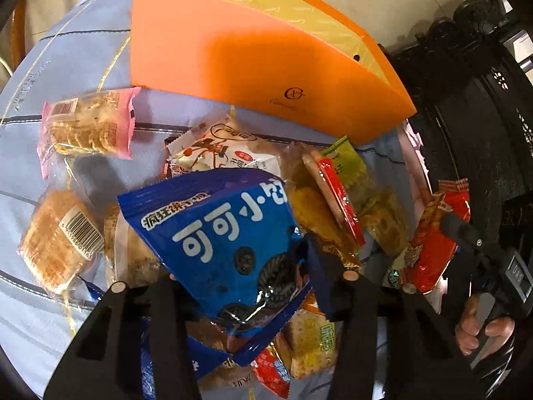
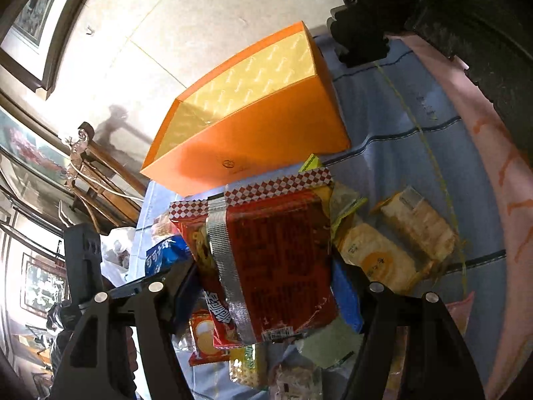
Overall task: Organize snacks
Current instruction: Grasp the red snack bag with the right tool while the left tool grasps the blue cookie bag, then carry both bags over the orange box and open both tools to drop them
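Note:
A blue cookie packet (image 1: 220, 233) stands tilted above the snack pile, and my left gripper (image 1: 240, 280) is shut on its lower part, one pad on each side. In the right wrist view, my right gripper (image 2: 266, 266) is shut on a red snack packet (image 2: 279, 260) with a checkered top edge, held up over the pile. The same red snack packet (image 1: 429, 250) shows at the right of the left wrist view. An orange box (image 1: 250, 60) with a gold lining stands open beyond the pile; this orange box (image 2: 253, 140) appears empty inside.
Loose snacks lie on a blue striped tablecloth (image 1: 66, 60): a pink-wrapped cracker pack (image 1: 86, 123), a barcoded cracker pack (image 1: 56, 240), a white packet (image 1: 220, 150), and yellow cracker packs (image 2: 376, 260). A dark carved chair (image 1: 466, 100) stands at the right.

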Demonstrator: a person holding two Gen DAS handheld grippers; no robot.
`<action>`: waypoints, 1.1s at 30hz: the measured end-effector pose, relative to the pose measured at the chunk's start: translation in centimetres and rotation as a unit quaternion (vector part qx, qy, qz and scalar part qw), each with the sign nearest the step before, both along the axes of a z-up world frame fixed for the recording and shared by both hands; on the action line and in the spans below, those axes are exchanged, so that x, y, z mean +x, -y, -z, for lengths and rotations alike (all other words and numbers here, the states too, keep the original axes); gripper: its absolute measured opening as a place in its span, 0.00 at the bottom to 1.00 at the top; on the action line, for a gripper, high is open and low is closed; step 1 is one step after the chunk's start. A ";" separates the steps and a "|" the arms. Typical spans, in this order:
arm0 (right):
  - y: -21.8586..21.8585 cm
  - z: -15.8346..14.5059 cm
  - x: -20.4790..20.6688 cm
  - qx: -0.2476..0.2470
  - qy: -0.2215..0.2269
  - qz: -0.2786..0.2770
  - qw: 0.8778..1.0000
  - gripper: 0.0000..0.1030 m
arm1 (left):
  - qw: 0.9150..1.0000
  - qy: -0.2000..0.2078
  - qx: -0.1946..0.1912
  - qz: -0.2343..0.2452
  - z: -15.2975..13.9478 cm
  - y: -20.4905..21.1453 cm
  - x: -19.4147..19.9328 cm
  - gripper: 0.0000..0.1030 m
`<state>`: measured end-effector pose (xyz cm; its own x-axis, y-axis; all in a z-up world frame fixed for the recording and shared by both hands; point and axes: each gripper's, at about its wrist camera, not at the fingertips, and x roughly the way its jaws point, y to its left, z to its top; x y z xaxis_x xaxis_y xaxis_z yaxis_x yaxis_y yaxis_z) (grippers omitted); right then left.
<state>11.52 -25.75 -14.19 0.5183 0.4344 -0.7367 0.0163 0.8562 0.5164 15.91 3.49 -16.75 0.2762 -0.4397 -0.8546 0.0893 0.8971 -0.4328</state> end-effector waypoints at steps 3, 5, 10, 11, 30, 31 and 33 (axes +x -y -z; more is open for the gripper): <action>0.1 -0.7 -0.2 0.004 0.005 0.001 1.000 0.68 | 1.000 0.014 0.007 0.012 -1.3 0.5 -0.4 0.42; 0.0 -1.2 -0.3 -0.005 0.010 0.006 1.000 0.68 | 1.000 0.021 0.010 0.020 -1.9 0.6 -0.6 0.42; 0.1 -2.3 -0.4 -0.012 0.009 0.015 1.000 0.68 | 0.999 0.029 0.003 0.020 -3.5 0.0 -1.1 0.42; 0.1 -2.7 -0.5 -0.014 0.010 0.018 1.000 0.68 | 0.999 0.043 0.006 0.029 -4.4 0.1 -1.4 0.42; 0.0 -12.9 8.6 -0.048 0.038 0.022 0.998 0.68 | 0.993 0.090 0.051 0.057 -15.7 0.7 8.7 0.42; 0.0 -13.3 9.7 -0.049 0.036 0.019 0.998 0.68 | 0.992 0.091 0.064 0.052 -16.0 0.6 9.9 0.42; 0.0 -13.9 12.9 -0.057 0.025 0.014 0.998 0.68 | 0.985 0.110 0.124 0.043 -16.9 1.0 12.7 0.42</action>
<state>24.46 -25.79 -0.30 0.5663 0.3338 -0.7535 0.0181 0.9090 0.4163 28.62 2.51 0.12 0.4375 -0.2542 -0.8626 0.2373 0.9578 -0.1619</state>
